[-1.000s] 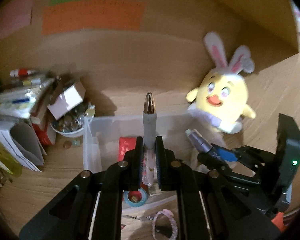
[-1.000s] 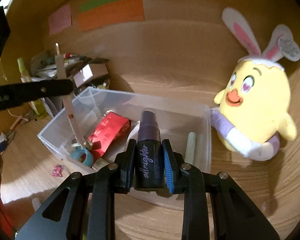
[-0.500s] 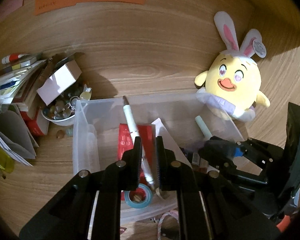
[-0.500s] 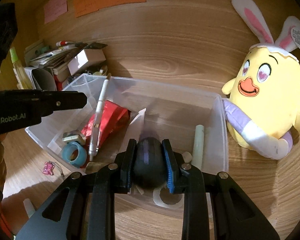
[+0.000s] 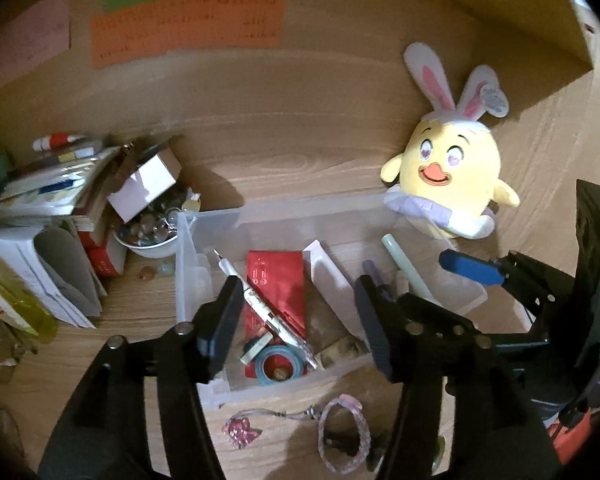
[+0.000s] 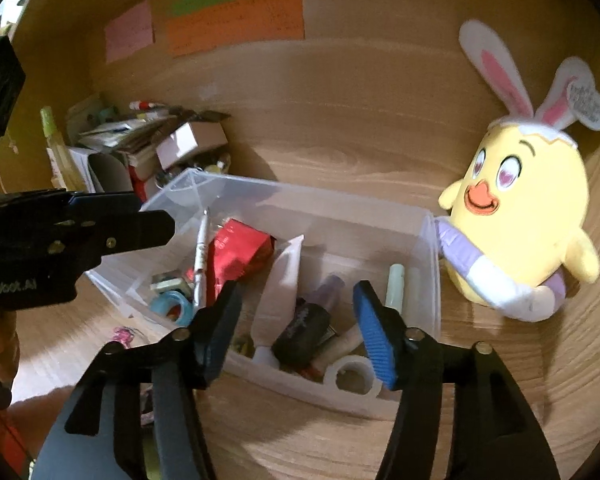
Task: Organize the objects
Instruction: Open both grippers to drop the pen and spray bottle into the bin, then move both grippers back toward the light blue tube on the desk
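A clear plastic bin sits on the wooden desk. In it a white pen lies across a red packet, beside a teal tape roll. A dark spray bottle lies on its side in the bin's near part, next to a white tube and a pale green stick. My left gripper hangs over the bin, jaws opening, nothing between them. My right gripper is likewise opening above the bottle, pads apart from it.
A yellow bunny-eared plush leans against the bin's right end. Papers, a small box and a bowl of beads crowd the left. A pink charm and a bracelet lie on the desk before the bin.
Both grippers let go: the pen fell from the left one onto the red packet, the spray bottle dropped from the right one into the bin. Both sets of jaws spread wide.
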`<state>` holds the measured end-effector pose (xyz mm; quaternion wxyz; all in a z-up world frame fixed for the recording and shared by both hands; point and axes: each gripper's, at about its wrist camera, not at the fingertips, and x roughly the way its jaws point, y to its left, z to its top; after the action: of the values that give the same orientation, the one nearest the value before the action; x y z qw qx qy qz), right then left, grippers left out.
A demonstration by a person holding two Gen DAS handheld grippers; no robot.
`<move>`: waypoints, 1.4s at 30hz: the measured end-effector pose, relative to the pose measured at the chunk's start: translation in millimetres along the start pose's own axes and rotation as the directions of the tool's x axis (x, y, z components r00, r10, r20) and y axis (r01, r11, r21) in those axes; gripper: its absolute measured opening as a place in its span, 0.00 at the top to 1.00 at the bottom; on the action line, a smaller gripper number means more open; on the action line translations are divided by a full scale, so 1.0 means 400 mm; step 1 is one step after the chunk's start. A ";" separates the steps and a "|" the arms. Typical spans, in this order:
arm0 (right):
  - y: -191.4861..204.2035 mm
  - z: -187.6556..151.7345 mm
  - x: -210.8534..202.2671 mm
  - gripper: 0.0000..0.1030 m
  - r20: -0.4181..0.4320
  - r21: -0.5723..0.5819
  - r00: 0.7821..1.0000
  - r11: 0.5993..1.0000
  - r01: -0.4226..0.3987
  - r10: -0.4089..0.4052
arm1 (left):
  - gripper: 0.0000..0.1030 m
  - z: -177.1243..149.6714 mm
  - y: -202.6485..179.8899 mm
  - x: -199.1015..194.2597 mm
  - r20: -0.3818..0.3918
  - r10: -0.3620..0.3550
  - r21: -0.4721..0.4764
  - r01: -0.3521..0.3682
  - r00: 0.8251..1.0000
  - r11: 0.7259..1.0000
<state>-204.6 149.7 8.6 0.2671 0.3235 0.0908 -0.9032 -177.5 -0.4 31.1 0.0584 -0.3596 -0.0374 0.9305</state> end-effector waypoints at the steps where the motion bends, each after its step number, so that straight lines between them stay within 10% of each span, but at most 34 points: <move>1: 0.004 -0.001 -0.011 0.41 0.009 -0.003 1.000 1.000 0.002 -0.002 | 0.37 -0.002 -0.002 -0.008 0.004 0.002 0.000 -0.002 1.000 1.000; 14: 0.034 -0.055 -0.108 0.33 0.046 0.015 0.999 1.000 -0.009 0.008 | 0.11 -0.085 0.008 -0.109 0.042 0.026 -0.006 -0.026 0.999 1.000; 42: 0.154 -0.240 -0.065 0.34 -0.124 0.034 0.982 0.990 -0.138 0.141 | 0.11 -0.397 0.056 -0.102 -0.187 0.005 -0.061 -0.016 0.982 0.998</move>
<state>-102.9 141.2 -48.8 0.3193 0.3888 0.0732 -0.8611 -42.6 -23.7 -61.6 0.0455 -0.4473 -0.0588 0.8913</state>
